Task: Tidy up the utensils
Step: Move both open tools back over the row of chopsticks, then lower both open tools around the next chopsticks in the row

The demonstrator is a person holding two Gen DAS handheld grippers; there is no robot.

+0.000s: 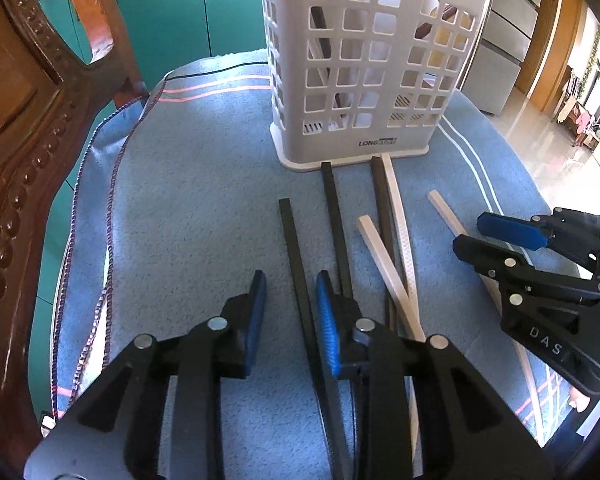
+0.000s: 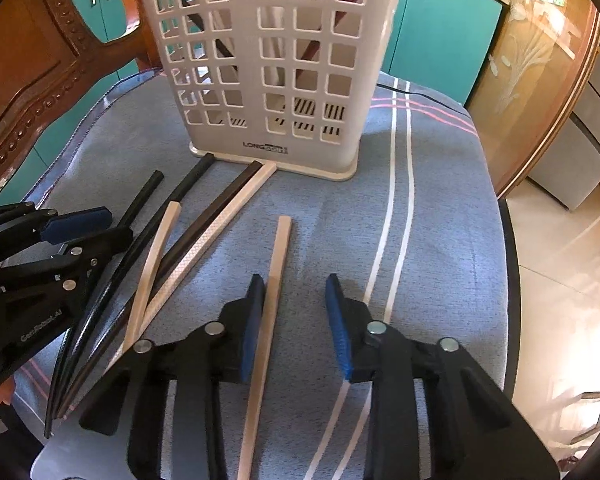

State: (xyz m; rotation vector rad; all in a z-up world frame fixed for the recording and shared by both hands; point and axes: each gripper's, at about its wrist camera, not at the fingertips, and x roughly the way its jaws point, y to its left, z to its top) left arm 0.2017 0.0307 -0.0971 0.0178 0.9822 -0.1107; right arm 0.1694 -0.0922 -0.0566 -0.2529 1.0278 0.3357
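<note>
Left wrist view: left gripper (image 1: pixel 290 300) w/ jaws apart, a black chopstick (image 1: pixel 294 248) lying between them, pads not pressing it. Its long axis runs from the near edge of the surface (image 1: pixel 180 200) toward the far edge, tip pointing at the white slotted holder (image 1: pixel 364 72). A 2nd black stick (image 1: pixel 334 216) lies just beside it, same direction, far end touching the holder's base. Further right, a dark brown stick (image 1: pixel 380 188) and pale sticks (image 1: pixel 374 240) cross each other. Right gripper (image 1: pixel 488 236) hangs near the right edge over one pale stick (image 1: pixel 444 210), jaws narrowly apart.

Right wrist view: right gripper (image 2: pixel 296 308), jaws apart; the pale stick (image 2: pixel 278 256) lies just beside the left pad (image 2: pixel 252 320), contact can't tell. Long axis near-to-far, tip aimed at the holder (image 2: pixel 260 64), which stands upright near the far edge w/ sticks inside. Left gripper (image 2: pixel 96 228) sits at left over the black sticks (image 2: pixel 188 180). Blue towel (image 2: pixel 440 200) covers the surface.
</note>
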